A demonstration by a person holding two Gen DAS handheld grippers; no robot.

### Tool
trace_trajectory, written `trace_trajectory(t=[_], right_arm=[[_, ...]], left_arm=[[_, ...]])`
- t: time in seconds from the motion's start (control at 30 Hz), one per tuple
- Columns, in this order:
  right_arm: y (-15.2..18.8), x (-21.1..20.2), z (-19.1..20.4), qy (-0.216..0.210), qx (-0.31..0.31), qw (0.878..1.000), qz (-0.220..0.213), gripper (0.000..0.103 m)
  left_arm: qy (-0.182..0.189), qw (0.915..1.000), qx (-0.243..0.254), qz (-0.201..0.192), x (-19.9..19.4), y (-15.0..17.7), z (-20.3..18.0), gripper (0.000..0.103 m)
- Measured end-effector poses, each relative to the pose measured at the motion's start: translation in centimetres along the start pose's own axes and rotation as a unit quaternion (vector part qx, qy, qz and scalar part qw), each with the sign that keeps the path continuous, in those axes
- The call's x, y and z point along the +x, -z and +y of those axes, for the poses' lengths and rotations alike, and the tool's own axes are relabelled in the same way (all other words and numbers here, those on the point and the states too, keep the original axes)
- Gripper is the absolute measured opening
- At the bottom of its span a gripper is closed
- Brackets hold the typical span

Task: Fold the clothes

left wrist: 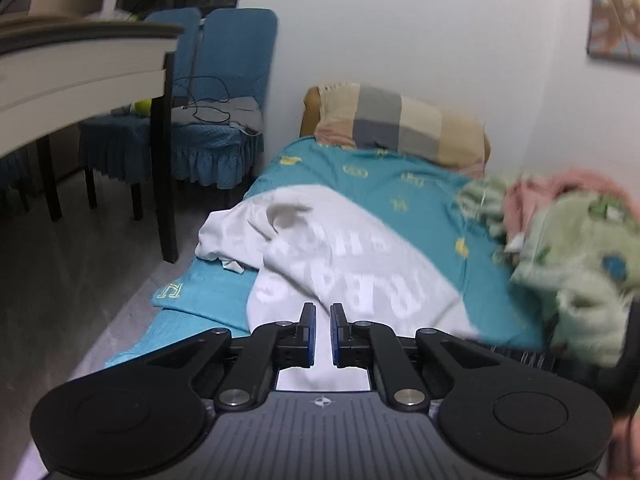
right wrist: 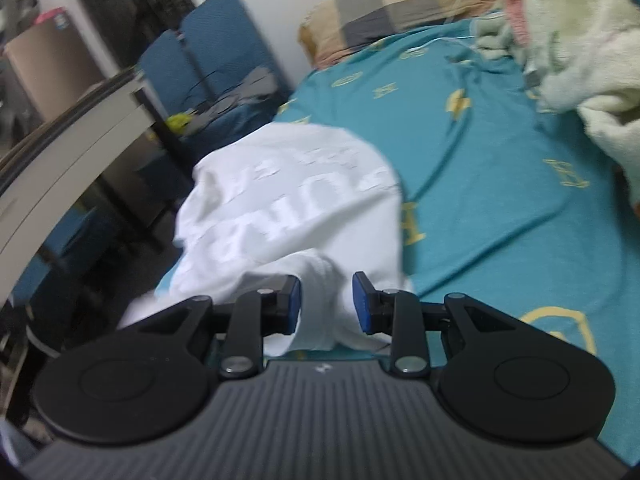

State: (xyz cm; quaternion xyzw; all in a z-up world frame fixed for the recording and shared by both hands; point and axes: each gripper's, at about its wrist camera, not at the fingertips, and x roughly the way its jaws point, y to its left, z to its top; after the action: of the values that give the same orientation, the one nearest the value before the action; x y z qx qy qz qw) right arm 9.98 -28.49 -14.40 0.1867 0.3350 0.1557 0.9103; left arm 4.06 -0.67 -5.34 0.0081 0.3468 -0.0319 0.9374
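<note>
White T-shirt [left wrist: 352,264] on teal bedsheet [left wrist: 420,200], directly ahead of and under left gripper [left wrist: 323,312]; jaws narrowly parted, whether pinching fabric cannot tell. Right gripper [right wrist: 326,294] spread wide, raised fold of shirt between fingers. Rumpled, pale block lettering, bunched toward bed's edge.

A plain white wall [left wrist: 420,40] backs a bed covered by a teal patterned sheet [left wrist: 400,196], with a checked pillow [left wrist: 400,124] at its head. Two blue-covered chairs [left wrist: 224,92] stand beside a white bench with dark legs [left wrist: 80,64]. Grey floor [left wrist: 80,272]; a framed picture [left wrist: 614,12] hangs at upper right.
</note>
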Motion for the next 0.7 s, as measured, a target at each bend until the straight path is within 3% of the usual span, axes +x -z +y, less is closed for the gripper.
trace_trajectory(t=[0.1, 0.2, 0.33, 0.43, 0.47, 0.53, 0.57, 0.6, 0.7], right_arm=[[0.5, 0.5, 1.5, -0.005, -0.049, 0.999, 0.020, 0.032], [1.1, 1.2, 2.6, 0.024, -0.097, 0.994, 0.035, 0.030], [1.9, 2.1, 3.5, 0.059, -0.152, 0.985, 0.056, 0.029], [2.3, 2.8, 3.6, 0.079, -0.174, 0.980, 0.058, 0.029], [2.2, 3.1, 3.5, 0.089, -0.172, 0.980, 0.053, 0.029], [1.9, 3.3, 3.0, 0.100, -0.157, 0.982, 0.040, 0.026], [1.5, 3.1, 2.7, 0.099, -0.144, 0.984, 0.031, 0.024], [1.1, 2.7, 2.4, 0.093, -0.125, 0.988, 0.019, 0.015], [-0.1, 1.2, 1.2, 0.060, -0.060, 0.996, -0.018, 0.012]], left_arm=[[0.016, 0.9998, 0.006, -0.003, -0.5, -0.2, 0.4, 0.008], [0.032, 0.9994, 0.012, -0.006, -1.0, -0.4, 0.7, 0.010], [0.053, 0.9983, 0.020, -0.011, -1.6, -0.7, 1.2, 0.021], [0.050, 0.9965, 0.065, -0.014, -1.0, 0.4, -0.8, 0.025], [0.046, 0.9952, 0.085, -0.015, -0.7, 0.8, -1.7, 0.027], [0.040, 0.9915, 0.123, -0.017, -0.1, 1.8, -3.5, 0.043], [0.038, 0.9893, 0.139, -0.020, 0.2, 2.2, -4.4, 0.044], [0.040, 0.9877, 0.149, -0.029, 0.4, 2.4, -5.3, 0.047], [0.027, 0.9794, 0.188, -0.068, 1.0, 3.4, -8.2, 0.062]])
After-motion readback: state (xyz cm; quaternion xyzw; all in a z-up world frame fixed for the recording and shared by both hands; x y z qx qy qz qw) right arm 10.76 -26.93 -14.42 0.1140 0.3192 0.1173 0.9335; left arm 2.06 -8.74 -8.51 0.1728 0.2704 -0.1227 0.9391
